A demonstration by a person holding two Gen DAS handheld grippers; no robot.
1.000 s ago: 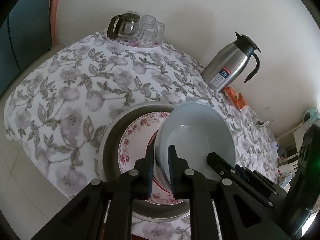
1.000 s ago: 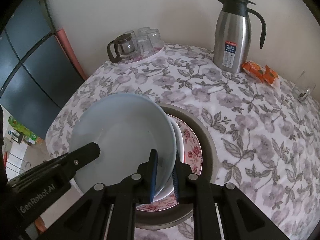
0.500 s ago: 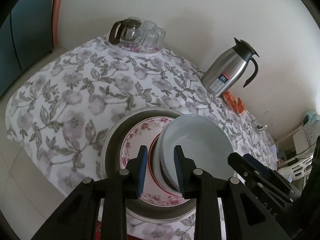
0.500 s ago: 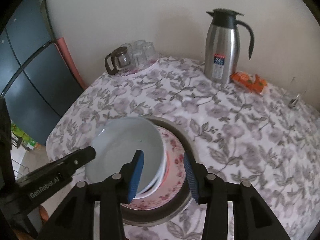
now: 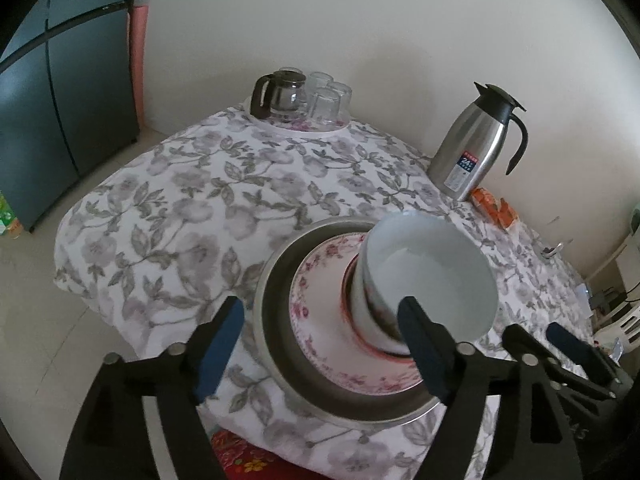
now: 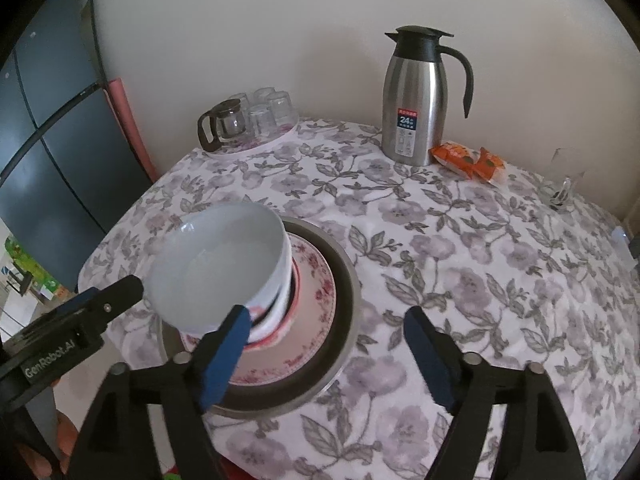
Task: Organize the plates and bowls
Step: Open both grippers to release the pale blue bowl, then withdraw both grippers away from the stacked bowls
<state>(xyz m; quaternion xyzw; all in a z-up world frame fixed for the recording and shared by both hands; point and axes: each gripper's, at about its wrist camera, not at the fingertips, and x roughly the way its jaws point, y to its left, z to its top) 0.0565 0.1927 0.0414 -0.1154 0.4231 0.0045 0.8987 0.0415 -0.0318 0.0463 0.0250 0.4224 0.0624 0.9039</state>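
A pale blue-white bowl [image 5: 432, 276] tops a stack of bowls on a pink floral plate [image 5: 320, 300], which lies in a round metal tray [image 5: 276, 280] on the flowered tablecloth. The same bowl [image 6: 220, 264], plate [image 6: 312, 280] and tray [image 6: 348, 280] show in the right wrist view. My left gripper [image 5: 320, 344] is open and empty, pulled back in front of the stack. My right gripper [image 6: 328, 348] is open and empty, just in front of the tray.
A steel thermos jug [image 6: 416, 96] stands at the back with orange snack packets [image 6: 468, 160] beside it. A glass teapot and several glasses sit on a tray [image 6: 248, 120] at the far corner. A dark fridge [image 6: 48, 140] stands left of the table.
Both grippers let go of the bowl's rim, opened wide and drew back. The bowl now rests on the stack in the tray.
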